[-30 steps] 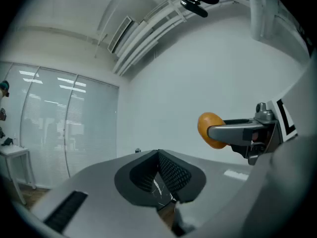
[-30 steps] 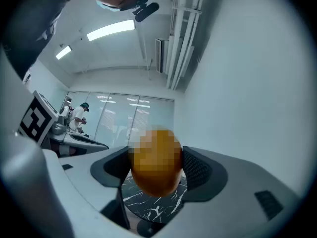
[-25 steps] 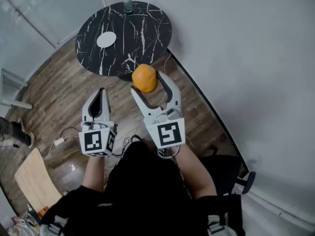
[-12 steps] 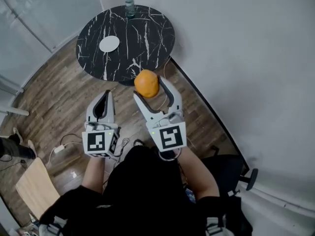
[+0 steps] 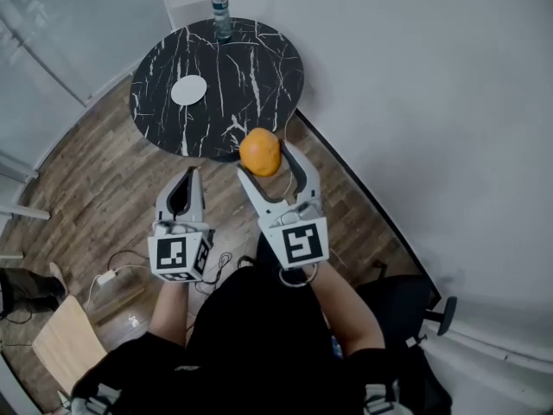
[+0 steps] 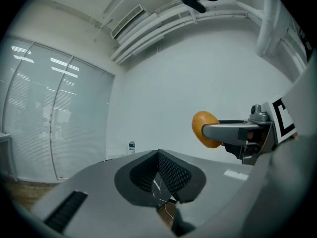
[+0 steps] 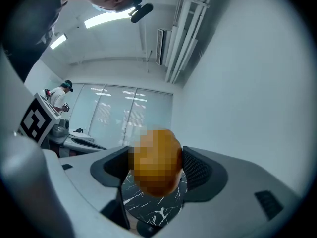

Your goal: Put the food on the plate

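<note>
My right gripper (image 5: 262, 156) is shut on a round orange piece of food (image 5: 259, 152), held in the air just short of the near edge of the round black marble table (image 5: 251, 67). The same food (image 7: 156, 162) fills the space between the right jaws in the right gripper view, and it shows as the orange food (image 6: 204, 128) in the left gripper view. A small white plate (image 5: 188, 90) lies on the table's left part. My left gripper (image 5: 183, 188) is shut and empty, beside the right one and lower left of the food.
A water bottle (image 5: 222, 17) stands at the table's far edge. A white wall (image 5: 415, 102) runs along the right. Cables (image 5: 121, 271) lie on the wooden floor, with a light wooden board (image 5: 59, 342) at lower left and an office chair base (image 5: 436, 316) at lower right.
Both grippers have kept their pose with the food gripped. The table now sits slightly lower and closer in the head view.
</note>
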`<state>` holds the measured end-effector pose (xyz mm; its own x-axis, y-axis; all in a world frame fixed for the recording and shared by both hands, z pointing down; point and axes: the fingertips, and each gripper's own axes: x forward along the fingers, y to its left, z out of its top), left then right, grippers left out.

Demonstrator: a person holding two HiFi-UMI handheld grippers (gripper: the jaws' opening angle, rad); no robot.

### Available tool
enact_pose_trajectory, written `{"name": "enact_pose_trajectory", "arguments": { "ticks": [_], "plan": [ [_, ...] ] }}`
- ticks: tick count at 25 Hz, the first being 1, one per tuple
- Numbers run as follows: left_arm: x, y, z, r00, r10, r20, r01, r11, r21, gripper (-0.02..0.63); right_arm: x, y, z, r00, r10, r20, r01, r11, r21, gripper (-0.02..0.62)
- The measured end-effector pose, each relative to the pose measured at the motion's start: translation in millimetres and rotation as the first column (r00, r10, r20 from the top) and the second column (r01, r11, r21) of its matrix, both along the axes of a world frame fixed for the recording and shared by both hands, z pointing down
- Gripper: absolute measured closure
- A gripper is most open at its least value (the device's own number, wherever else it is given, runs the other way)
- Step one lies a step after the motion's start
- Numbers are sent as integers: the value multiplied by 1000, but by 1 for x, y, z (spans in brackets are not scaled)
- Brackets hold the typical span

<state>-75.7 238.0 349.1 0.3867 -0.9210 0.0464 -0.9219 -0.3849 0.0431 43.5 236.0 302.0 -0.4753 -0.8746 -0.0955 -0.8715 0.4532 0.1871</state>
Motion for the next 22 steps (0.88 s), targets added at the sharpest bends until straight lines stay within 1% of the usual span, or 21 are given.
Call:
{"name": "enact_pose_trajectory", "arguments": {
  "ticks": [8,12,15,19,22],
  "plan": [
    [4,-50,-3,1000,-13,-1,13,1000,-7,606,-2,-60,2,998,-64,-6,64,998,-19,284],
    [18,-90,2,1000,-22,8,22,999,-24,606,9,-100,9,996,-92,-7,91,995,-41,284],
    [31,-118,5,1000,-4,12,5,999,-42,606,19,-131,15,993,-119,-15,118,991,-60,284],
    [49,-151,8,998,7,60,-3,998,-65,606,33,-167,19,987,-161,-13,160,983,-89,284],
    [61,-173,11,998,-2,68,8,996,-90,606,44,-190,23,978,-209,-23,206,974,-97,284]
  ]
}}
